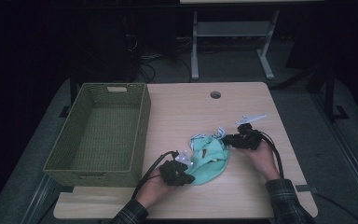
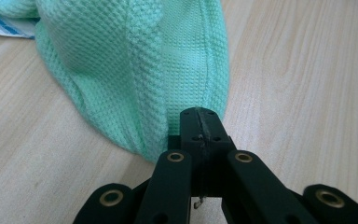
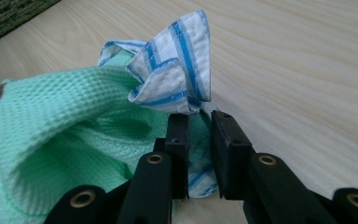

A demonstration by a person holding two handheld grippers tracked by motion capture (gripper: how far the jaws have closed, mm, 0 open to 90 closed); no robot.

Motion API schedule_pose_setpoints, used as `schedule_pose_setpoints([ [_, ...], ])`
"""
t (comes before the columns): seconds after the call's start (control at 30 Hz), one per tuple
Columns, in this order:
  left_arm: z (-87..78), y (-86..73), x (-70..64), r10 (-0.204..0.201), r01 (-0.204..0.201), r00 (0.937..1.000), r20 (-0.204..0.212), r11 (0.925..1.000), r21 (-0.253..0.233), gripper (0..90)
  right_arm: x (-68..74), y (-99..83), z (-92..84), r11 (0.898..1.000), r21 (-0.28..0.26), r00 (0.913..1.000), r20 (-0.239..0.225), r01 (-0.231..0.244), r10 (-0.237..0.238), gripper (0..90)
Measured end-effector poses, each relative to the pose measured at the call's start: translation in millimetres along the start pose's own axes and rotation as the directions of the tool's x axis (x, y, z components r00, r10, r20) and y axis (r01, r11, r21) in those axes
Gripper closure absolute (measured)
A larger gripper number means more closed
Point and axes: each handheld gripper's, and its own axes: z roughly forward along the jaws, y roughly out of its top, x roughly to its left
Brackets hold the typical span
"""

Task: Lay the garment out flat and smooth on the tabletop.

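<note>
A mint-green waffle cloth (image 1: 210, 161) lies bunched at the front middle of the wooden table (image 1: 247, 196). A white cloth with blue stripes (image 1: 209, 136) is tangled with its far edge. My left gripper (image 1: 188, 170) is at the green cloth's near-left hem, and the left gripper view shows its jaws (image 2: 199, 115) pressed together on that hem (image 2: 186, 93). My right gripper (image 1: 227, 139) comes in from the right. Its jaws (image 3: 199, 125) stand close together around a corner of the striped cloth (image 3: 177, 70), which rises in a peak above them beside the green cloth (image 3: 51, 135).
An olive woven basket (image 1: 142, 122) stands empty on the table's left part, its long side near my left hand. A round cable hole (image 1: 215, 94) sits at the table's far middle. A desk frame (image 1: 233, 32) stands on the dark floor beyond.
</note>
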Motion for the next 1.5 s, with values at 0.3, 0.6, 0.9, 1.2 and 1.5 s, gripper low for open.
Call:
schedule_pose_setpoints([
  [0.3,0.3,0.8,-0.3,0.001,-0.001,1.0000,-0.002,1.0000,0.002,89.6,2.5,-5.7,15.8,0.999,0.049,0.9998,0.012,0.018,-0.018,81.5],
  [0.6,0.2,0.6,0.7,0.003,-0.003,1.0000,0.005,1.0000,0.001,89.6,3.6,-3.8,3.3,0.999,0.022,0.9984,0.042,0.037,-0.038,88.5],
  [0.9,0.4,0.7,1.3,0.001,-0.001,1.0000,0.008,1.0000,0.000,89.7,-1.1,-2.8,-21.5,0.999,-0.020,0.9950,0.089,0.047,-0.045,88.6],
  [1.2,-0.1,0.6,2.2,0.010,-0.010,0.9999,0.009,0.9999,0.007,89.7,-21.0,-10.4,-42.2,0.999,-0.050,0.9886,0.150,0.005,0.002,88.6],
  [1.5,0.3,0.5,1.3,0.003,-0.003,1.0000,0.008,1.0000,0.000,89.7,-41.7,-24.4,-45.4,0.998,-0.045,0.9830,0.175,-0.048,0.056,88.6],
])
